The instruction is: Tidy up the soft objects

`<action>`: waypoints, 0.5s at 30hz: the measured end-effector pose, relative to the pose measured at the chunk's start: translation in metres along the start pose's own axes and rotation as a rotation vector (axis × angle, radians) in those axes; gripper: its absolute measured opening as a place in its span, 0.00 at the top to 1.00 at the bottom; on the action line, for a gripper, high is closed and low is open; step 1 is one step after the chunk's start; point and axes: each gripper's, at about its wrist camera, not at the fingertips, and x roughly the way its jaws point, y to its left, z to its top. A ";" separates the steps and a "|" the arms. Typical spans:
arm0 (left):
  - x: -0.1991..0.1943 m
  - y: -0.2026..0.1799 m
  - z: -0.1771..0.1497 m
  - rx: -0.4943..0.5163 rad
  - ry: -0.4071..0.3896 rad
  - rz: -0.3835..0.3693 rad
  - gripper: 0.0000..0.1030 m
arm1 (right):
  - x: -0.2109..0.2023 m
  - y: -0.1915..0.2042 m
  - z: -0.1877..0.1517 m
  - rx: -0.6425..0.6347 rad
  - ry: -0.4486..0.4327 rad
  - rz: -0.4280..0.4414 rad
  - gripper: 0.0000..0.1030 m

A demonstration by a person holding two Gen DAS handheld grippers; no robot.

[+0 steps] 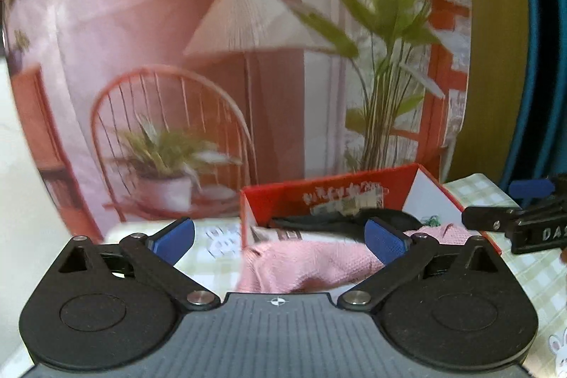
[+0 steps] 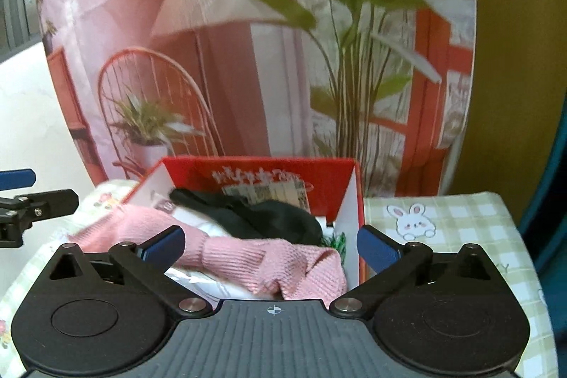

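Observation:
A red cardboard box point(image 2: 329, 186) with white inner walls stands on the checked cloth. A pink knitted garment point(image 2: 269, 266) lies draped over its near edge, and a black soft item point(image 2: 269, 218) lies behind it inside the box. My right gripper point(image 2: 271, 245) hangs open above the pink garment, nothing between its blue pads. In the left wrist view the same box point(image 1: 354, 192) and pink garment point(image 1: 308, 266) sit just ahead of my left gripper point(image 1: 280, 239), which is also open and holds nothing. Each gripper shows at the edge of the other's view.
A green-and-white checked cloth point(image 2: 460, 222) with a bunny print point(image 2: 411, 222) covers the table. Behind the box hangs a printed backdrop point(image 2: 248, 59) showing a chair, lamp and plants. A yellow panel point(image 1: 496, 59) and blue edge point(image 1: 545, 59) stand at the right.

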 end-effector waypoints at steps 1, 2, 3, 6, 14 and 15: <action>-0.011 -0.001 0.002 0.012 -0.025 0.007 0.00 | -0.010 0.004 0.003 -0.002 -0.016 0.002 0.00; -0.022 -0.002 0.004 0.017 -0.047 0.017 0.00 | -0.018 0.007 0.005 -0.004 -0.031 0.005 0.00; -0.033 -0.002 0.006 0.016 -0.064 0.028 0.00 | -0.030 0.012 0.008 -0.008 -0.051 0.007 0.00; -0.068 0.001 0.014 -0.009 -0.102 0.023 0.00 | -0.061 0.026 0.015 -0.030 -0.096 0.013 0.00; -0.154 0.006 0.032 -0.037 -0.229 0.059 0.00 | -0.146 0.059 0.038 -0.066 -0.219 -0.010 0.00; -0.163 0.007 0.032 -0.040 -0.237 0.065 0.00 | -0.155 0.060 0.041 -0.064 -0.228 -0.007 0.00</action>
